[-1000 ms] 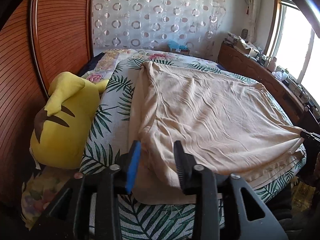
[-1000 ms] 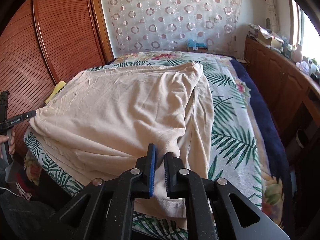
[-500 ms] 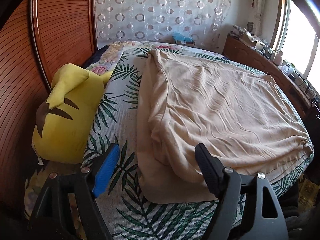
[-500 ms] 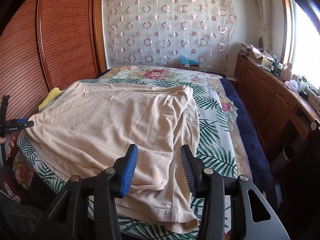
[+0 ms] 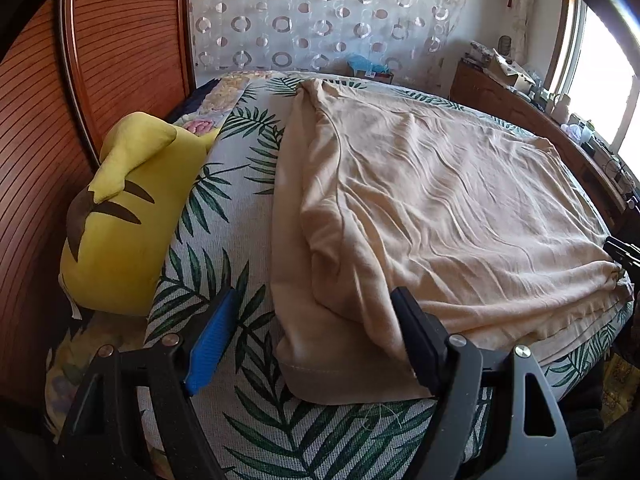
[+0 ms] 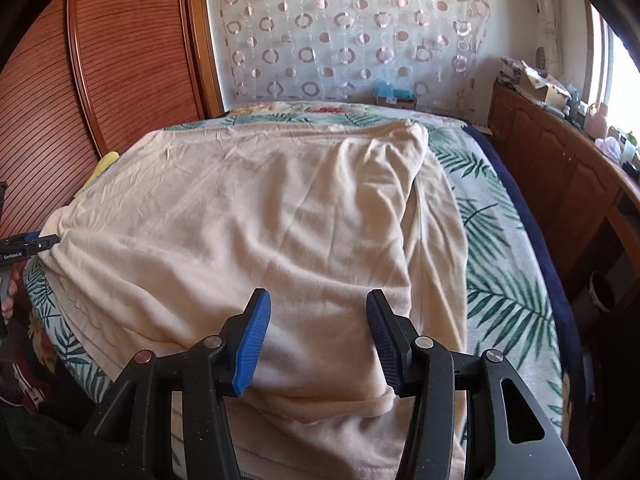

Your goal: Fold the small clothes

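Observation:
A large beige garment [image 5: 440, 200] lies spread on the bed, its upper layer folded over a lower one that shows along the near edge and sides. My left gripper [image 5: 316, 296] stands wide open over the garment's near left corner, its pads off the cloth. In the right wrist view the same garment [image 6: 260, 208] fills the middle. My right gripper [image 6: 318, 296] hangs over its near right part with jaws opening; cloth lies below and between the fingers, not pinched. The left gripper's fingers [image 6: 40, 242] show at the garment's far left corner.
The bed's palm-leaf cover [image 5: 224, 216] shows around the garment. A yellow plush toy [image 5: 128, 216] lies at the left against the wooden wardrobe doors [image 5: 120, 60]. A cluttered wooden counter [image 6: 560, 160] runs along the right, under the window. A patterned curtain [image 6: 344, 32] hangs behind.
Both grippers have let go of the garment's near edge and opened. The folded layer has settled flat on the bed. The right gripper has sunk closer to the cloth.

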A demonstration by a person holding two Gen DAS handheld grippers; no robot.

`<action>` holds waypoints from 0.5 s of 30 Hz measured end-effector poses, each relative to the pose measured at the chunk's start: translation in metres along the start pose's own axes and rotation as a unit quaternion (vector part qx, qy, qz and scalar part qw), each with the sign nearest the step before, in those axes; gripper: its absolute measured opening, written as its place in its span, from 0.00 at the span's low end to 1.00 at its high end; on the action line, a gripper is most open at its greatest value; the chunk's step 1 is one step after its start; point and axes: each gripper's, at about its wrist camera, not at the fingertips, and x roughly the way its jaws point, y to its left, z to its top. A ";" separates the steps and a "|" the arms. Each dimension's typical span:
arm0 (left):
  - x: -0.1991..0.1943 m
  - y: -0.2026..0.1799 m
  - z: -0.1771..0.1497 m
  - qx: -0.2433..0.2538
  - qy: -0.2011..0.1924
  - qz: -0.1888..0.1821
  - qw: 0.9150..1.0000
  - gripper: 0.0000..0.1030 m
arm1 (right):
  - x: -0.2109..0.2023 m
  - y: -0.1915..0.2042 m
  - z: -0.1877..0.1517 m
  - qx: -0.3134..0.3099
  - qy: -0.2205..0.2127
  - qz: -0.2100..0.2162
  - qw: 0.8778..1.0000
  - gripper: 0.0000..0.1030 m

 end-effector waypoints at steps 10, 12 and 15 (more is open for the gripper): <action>0.000 -0.002 -0.002 0.002 -0.005 0.009 1.000 0.76 | 0.009 0.020 -0.009 -0.042 -0.007 -0.035 0.998 0.56; 0.000 -0.003 -0.002 0.001 -0.007 0.010 1.000 0.76 | 0.009 0.019 -0.011 -0.036 -0.010 -0.032 0.999 0.57; 0.000 -0.002 -0.002 -0.001 -0.009 0.008 1.000 0.76 | 0.011 0.020 -0.014 -0.038 -0.015 -0.029 0.999 0.61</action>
